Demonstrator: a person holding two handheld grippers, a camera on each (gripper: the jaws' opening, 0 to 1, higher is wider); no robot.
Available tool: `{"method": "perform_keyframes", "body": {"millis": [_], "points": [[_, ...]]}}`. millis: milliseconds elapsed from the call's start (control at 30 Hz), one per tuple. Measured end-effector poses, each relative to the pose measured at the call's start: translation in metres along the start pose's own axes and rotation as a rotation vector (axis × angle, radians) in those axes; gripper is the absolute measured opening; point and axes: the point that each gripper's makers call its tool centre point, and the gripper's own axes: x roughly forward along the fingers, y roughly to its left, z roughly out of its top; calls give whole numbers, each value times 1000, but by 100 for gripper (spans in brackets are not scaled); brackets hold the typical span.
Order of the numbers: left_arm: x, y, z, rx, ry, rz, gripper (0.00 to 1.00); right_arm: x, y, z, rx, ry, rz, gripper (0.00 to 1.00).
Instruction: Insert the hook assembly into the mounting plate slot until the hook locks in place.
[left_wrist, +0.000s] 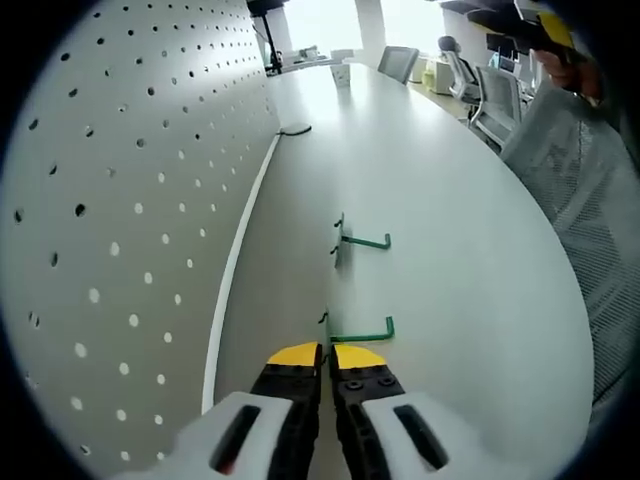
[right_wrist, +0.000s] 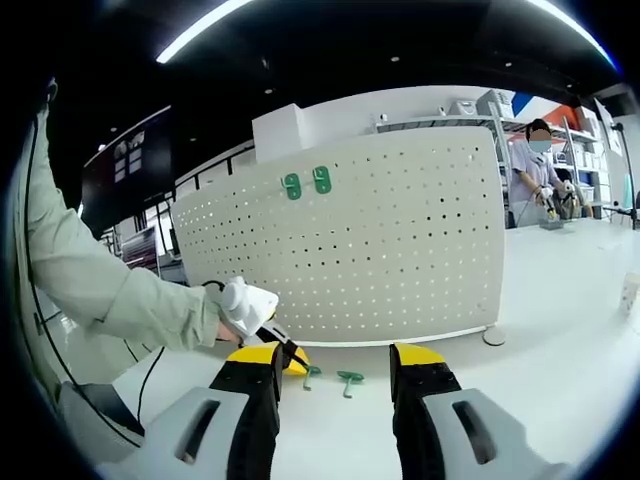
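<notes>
Left gripper view: my left gripper (left_wrist: 327, 362) has its yellow tips pressed together, right at the near green hook (left_wrist: 362, 333) that lies on the white table (left_wrist: 450, 230). I think the tips are squeezing its flat end, but I cannot tell for sure. A second green hook (left_wrist: 362, 241) lies a bit farther along. The white board with holes (left_wrist: 130, 200) stands just beside them, so the hooks are close to where they must go.

Right gripper view: my right gripper (right_wrist: 338, 362) is spread wide and holds nothing. I keep it back so I can see everything. Two green hooks (right_wrist: 350, 378) lie on the table in front of the board (right_wrist: 400, 250). Two green plates (right_wrist: 306, 182) already sit high on the board. The left gripper (right_wrist: 262, 330) reaches down by the hooks.
</notes>
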Motion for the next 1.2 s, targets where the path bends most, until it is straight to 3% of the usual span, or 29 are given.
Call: {"method": "perform_keyframes", "body": {"millis": [167, 467, 1200], "points": [[-2, 5, -2, -16, -3, 33, 4, -1, 1, 2, -1, -3, 1, 41], [-18, 18, 9, -78, -72, 97, 4, -3, 2, 8, -5, -18, -1, 41], [-64, 28, 26, -45, -122, 217, 4, -15, 16, 26, -27, -62, 21, 41]]}}
